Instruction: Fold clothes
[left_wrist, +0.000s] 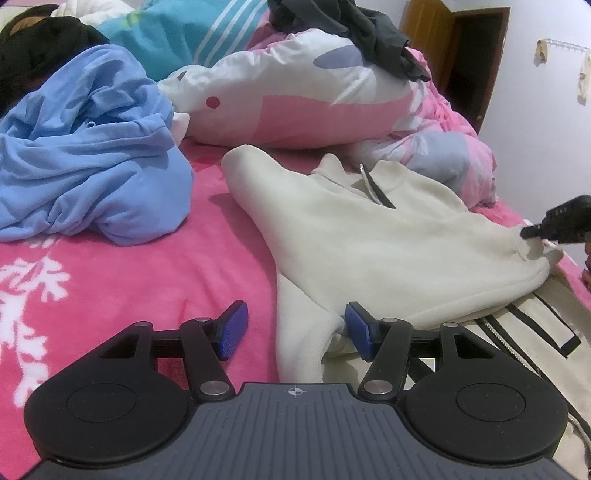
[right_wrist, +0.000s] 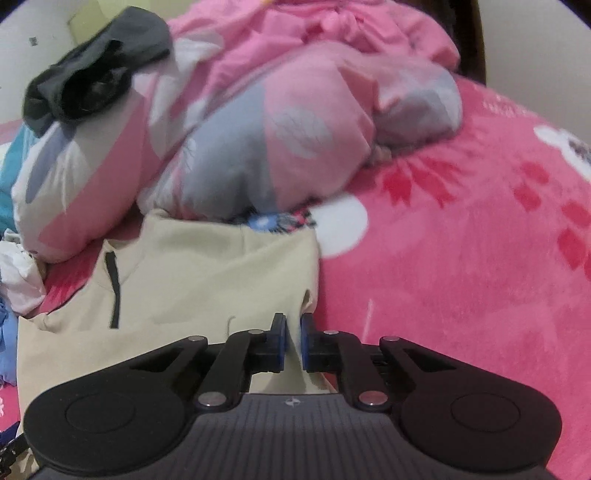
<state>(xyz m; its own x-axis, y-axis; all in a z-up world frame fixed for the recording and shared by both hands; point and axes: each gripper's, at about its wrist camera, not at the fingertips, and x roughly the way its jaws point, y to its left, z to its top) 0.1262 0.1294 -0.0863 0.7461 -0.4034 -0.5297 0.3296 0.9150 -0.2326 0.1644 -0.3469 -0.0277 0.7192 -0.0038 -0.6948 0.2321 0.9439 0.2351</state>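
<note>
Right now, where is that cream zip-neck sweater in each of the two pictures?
Left wrist view: cream sweater fills centre and right, its sleeve reaching toward the left gripper.
Right wrist view: it lies lower left, its edge pinched in the right gripper.
Shared landmark: the dark zipper at its collar.

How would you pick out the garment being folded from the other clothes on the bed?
On the pink blanket, in front of the rumpled pink-and-grey duvet, lies a cream pullover. Unlike the bunched blue garment beside it, it is spread flat and has a short dark-edged zip at the collar.
</note>
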